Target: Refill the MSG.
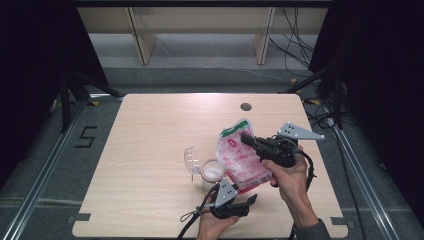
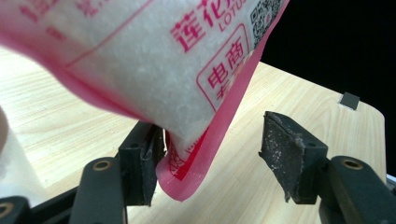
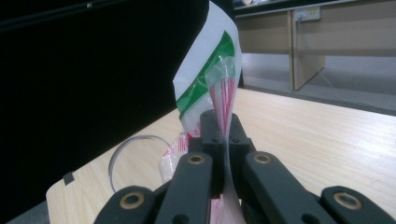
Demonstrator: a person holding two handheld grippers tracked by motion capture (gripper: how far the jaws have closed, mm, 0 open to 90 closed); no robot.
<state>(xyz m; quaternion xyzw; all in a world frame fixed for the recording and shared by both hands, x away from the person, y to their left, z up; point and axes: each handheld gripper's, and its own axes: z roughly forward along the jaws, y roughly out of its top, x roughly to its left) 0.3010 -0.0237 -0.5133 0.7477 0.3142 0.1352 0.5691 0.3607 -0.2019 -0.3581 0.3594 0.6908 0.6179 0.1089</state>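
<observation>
A pink and white bag (image 1: 242, 160) with a green top edge is tilted over a small clear cup (image 1: 212, 172) of white powder whose hinged lid (image 1: 190, 159) stands open. My right gripper (image 1: 245, 136) is shut on the bag near its top. In the right gripper view the film (image 3: 223, 93) is pinched between the closed jaws of the right gripper (image 3: 223, 126). My left gripper (image 1: 250, 199) is open under the bag's lower corner. In the left gripper view that corner (image 2: 187, 182) hangs between the spread jaws of the left gripper (image 2: 210, 135), close against the left one.
The wooden table (image 1: 150, 130) has a round cable hole (image 1: 245, 106) near its far edge. Black curtains stand on both sides. Cables lie on the floor at the far right (image 1: 300, 55).
</observation>
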